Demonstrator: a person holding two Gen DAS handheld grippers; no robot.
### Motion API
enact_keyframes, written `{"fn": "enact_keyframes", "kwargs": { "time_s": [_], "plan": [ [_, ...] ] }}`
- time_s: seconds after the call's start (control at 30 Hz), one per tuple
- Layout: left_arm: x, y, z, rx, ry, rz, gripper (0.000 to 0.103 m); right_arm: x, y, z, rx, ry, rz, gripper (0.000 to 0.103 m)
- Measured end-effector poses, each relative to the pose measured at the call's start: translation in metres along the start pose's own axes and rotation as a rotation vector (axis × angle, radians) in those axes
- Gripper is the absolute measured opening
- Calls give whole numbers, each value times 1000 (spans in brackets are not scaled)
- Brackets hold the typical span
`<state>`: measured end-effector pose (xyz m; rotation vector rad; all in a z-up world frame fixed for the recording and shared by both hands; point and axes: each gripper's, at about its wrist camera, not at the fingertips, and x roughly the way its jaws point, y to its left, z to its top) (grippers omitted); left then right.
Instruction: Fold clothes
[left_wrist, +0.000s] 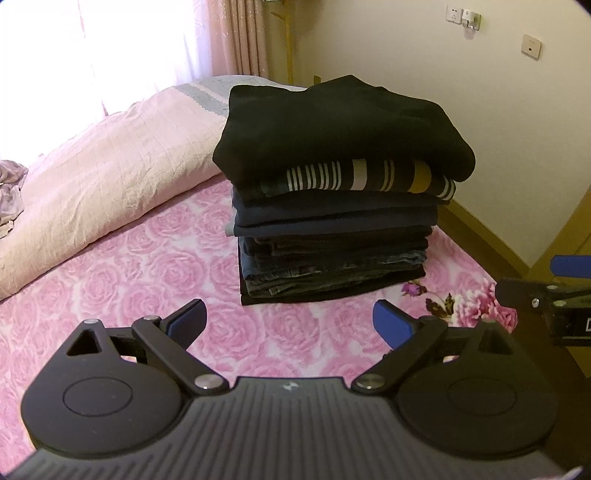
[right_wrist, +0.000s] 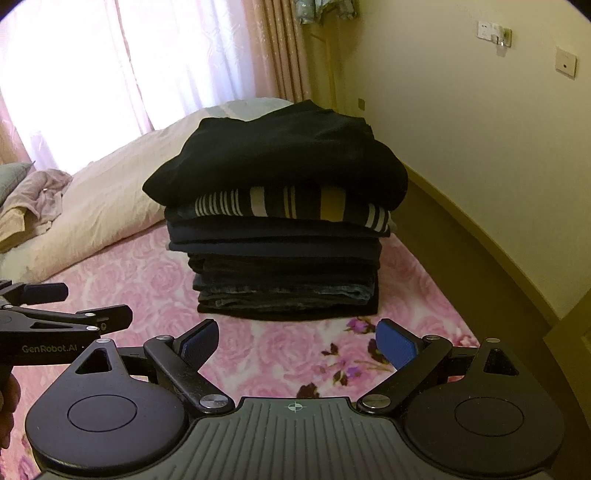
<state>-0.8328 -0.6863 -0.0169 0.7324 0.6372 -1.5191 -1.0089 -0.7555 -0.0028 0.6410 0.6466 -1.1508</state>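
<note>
A tall stack of folded clothes (left_wrist: 334, 221) stands on the pink rose bedspread (left_wrist: 155, 280). A black garment (left_wrist: 332, 122) lies on top, a striped one (left_wrist: 365, 177) under it, then dark blue pieces and jeans. The right wrist view shows the same stack (right_wrist: 284, 258) with the black top garment (right_wrist: 280, 158). My left gripper (left_wrist: 290, 325) hovers open just in front of the stack with nothing between its blue pads (left_wrist: 393, 325). Beside it, my right gripper (right_wrist: 297, 345) is open too and holds nothing. Each gripper shows at the edge of the other's view.
A pale pink quilt (left_wrist: 103, 177) is bunched at the left of the bed, with crumpled cloth (left_wrist: 11, 195) beyond it. A cream wall (left_wrist: 517, 129) and wooden bed edge (left_wrist: 480, 229) run close on the right. Bright curtains (right_wrist: 92, 74) hang behind.
</note>
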Motion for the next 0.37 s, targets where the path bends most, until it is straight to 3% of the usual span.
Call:
{"fn": "enact_keyframes", "kwargs": {
  "time_s": [0.37],
  "plan": [
    [-3, -1, -5, 1, 3, 17, 95, 1, 3, -5, -14, 13, 17, 95]
  ]
}}
